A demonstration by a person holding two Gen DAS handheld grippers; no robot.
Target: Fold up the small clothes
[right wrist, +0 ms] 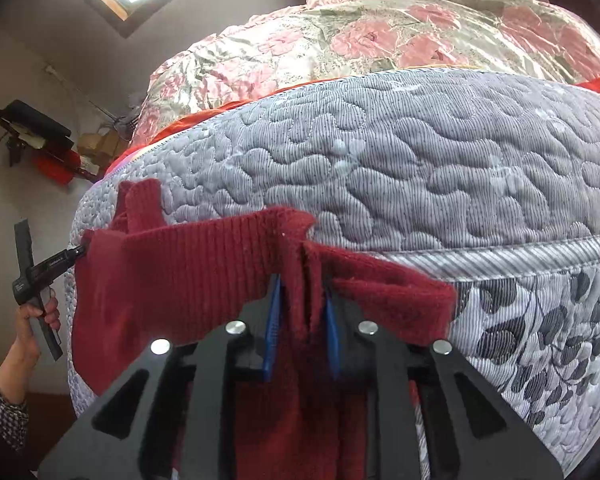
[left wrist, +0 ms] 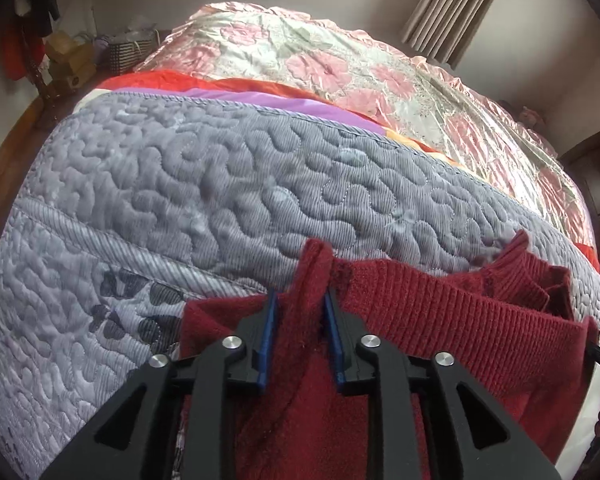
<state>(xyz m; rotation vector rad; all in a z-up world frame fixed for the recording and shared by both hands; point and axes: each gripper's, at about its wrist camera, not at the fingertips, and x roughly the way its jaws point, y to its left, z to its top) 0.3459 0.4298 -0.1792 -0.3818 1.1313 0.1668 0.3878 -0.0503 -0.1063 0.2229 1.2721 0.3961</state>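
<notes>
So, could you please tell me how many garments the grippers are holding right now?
1: a dark red sweater, stretched between the left gripper and right gripper above the grey quilted bedspread. Others may be out of view.

My right tongs (right wrist: 302, 300) pinch a bunched edge of the dark red knit garment (right wrist: 172, 276), blue fingers (right wrist: 274, 320) closed on the cloth. The ribbed edge stretches left to my left tongs (right wrist: 78, 252), gripped in my hand (right wrist: 32, 320). Beyond lies the grey quilted bed cover (right wrist: 440, 168), with a pink floral quilt (right wrist: 380, 36) behind it.
</notes>
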